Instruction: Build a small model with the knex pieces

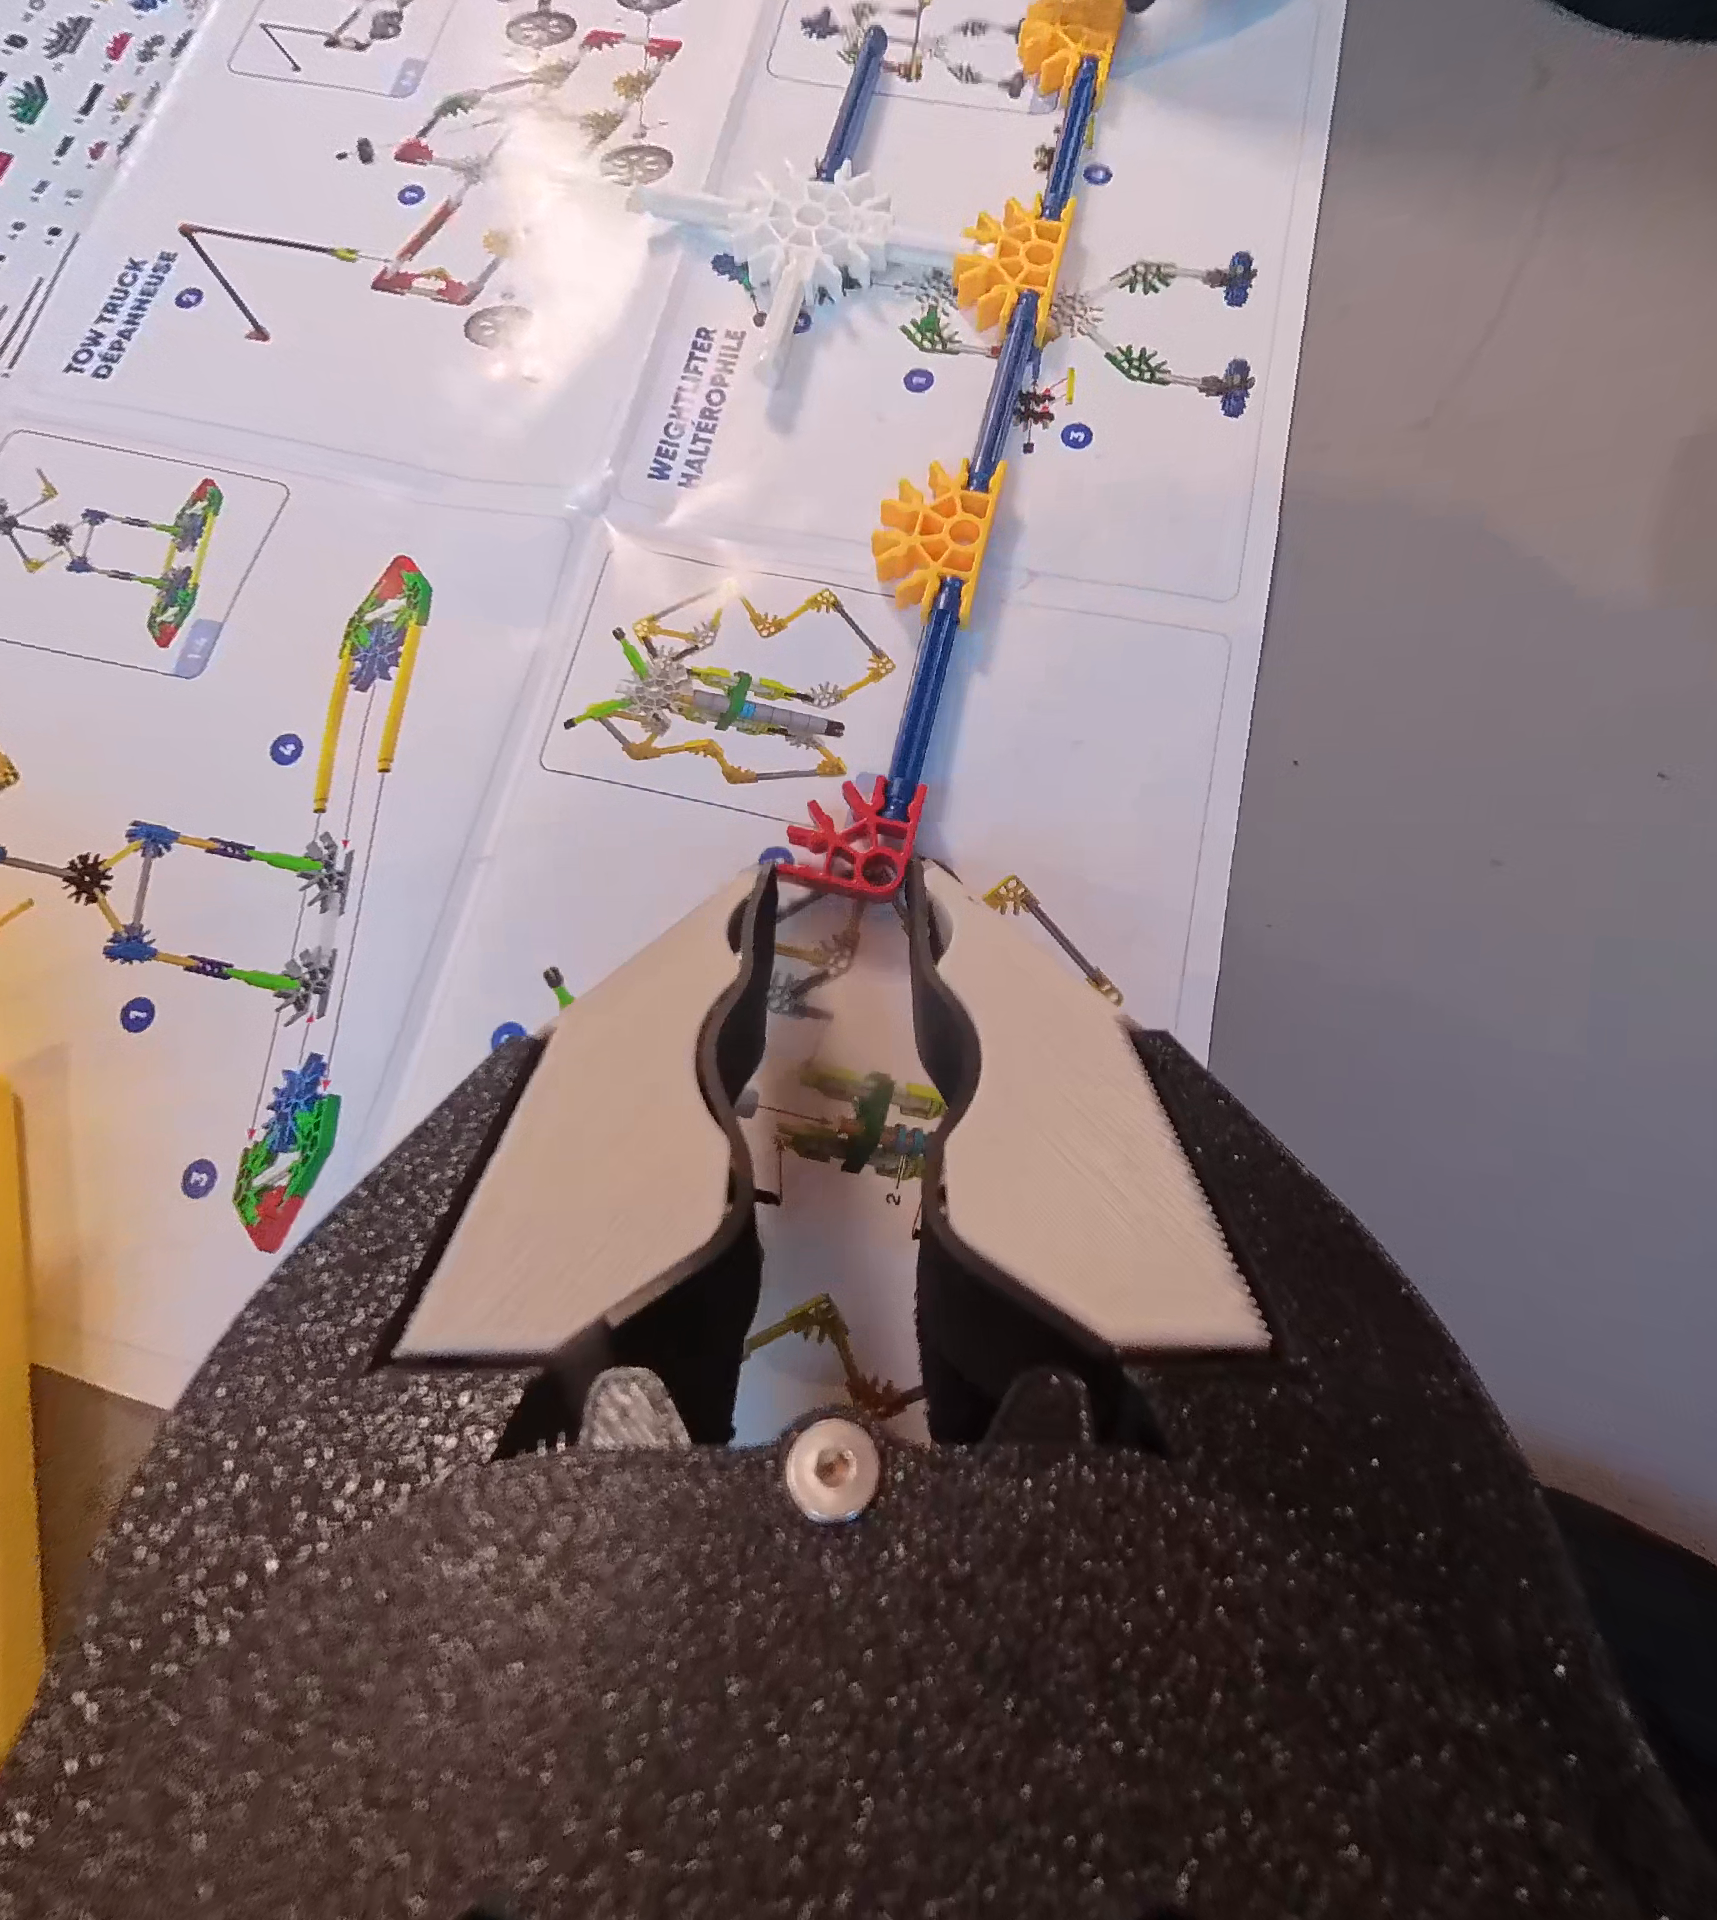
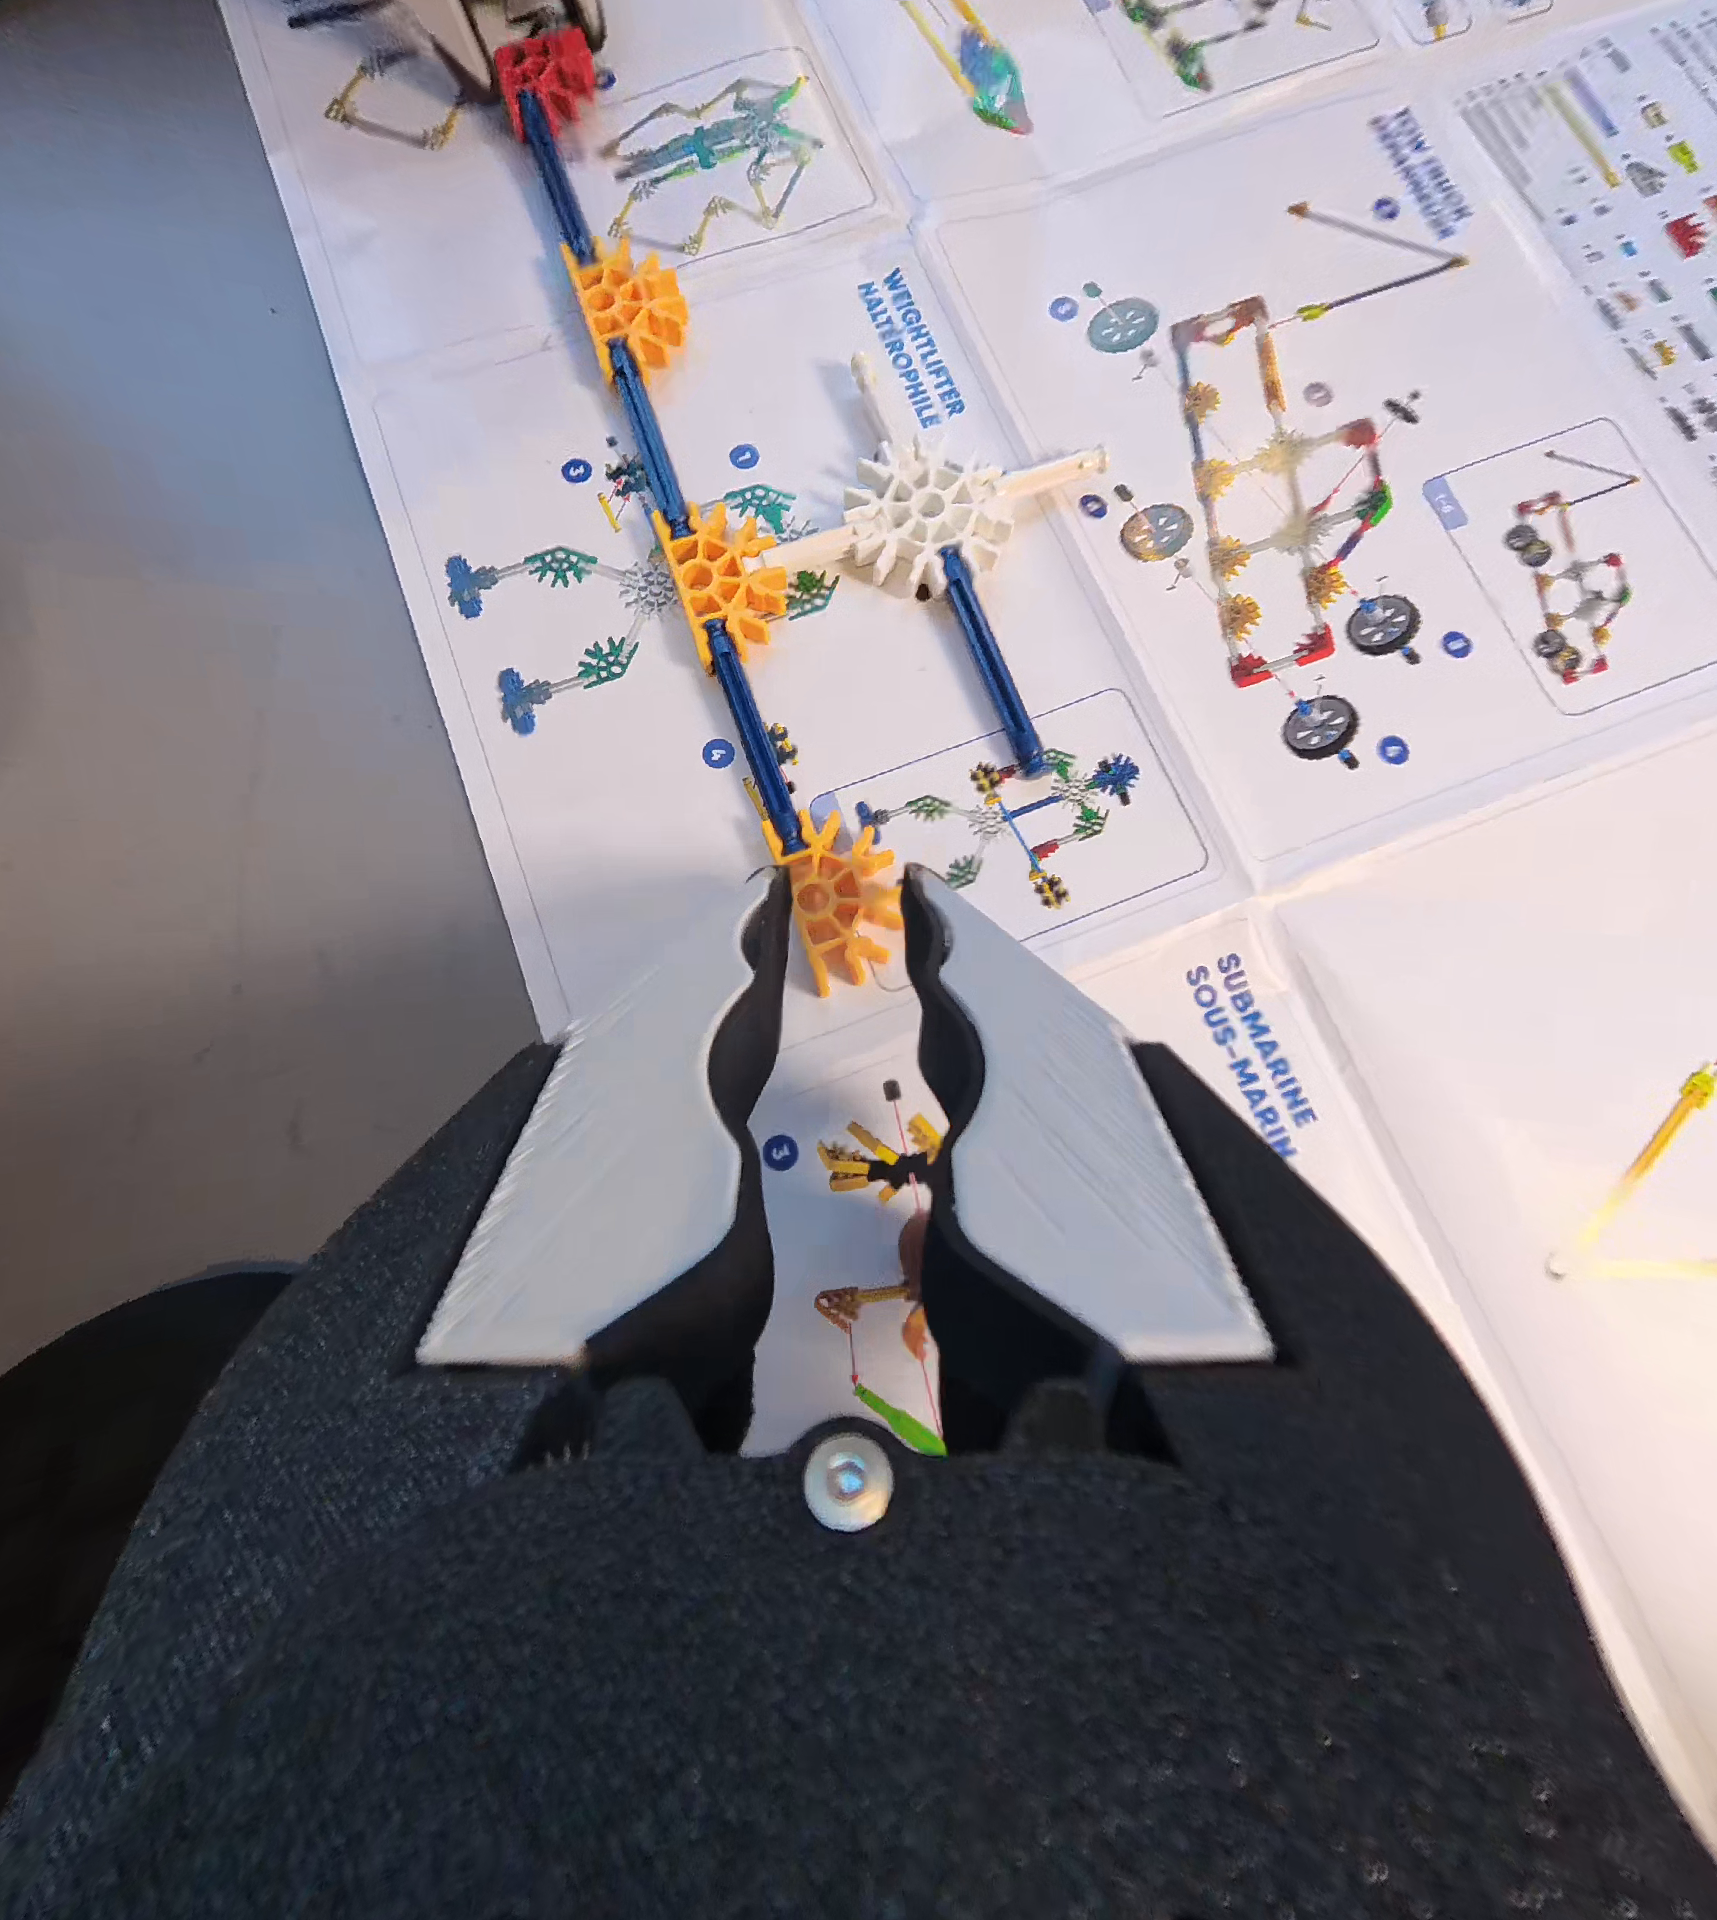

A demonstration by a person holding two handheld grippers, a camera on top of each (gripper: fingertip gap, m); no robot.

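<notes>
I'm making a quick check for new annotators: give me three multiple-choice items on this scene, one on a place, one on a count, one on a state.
1. Where does the white connector lie?
A. on the instruction sheet
B. inside the yellow bin
C. between the right gripper's tips

2. How many yellow connectors sit on the blue rod chain?
A. two
B. four
C. six

3. What is at the left gripper's tips?
A. nothing
B. a white rod
C. the red connector

Answers: 1 A, it rests flat on the printed sheet. 2 B, the left wrist view shows four along the chain. 3 C, the red piece sits between the tips.
</notes>
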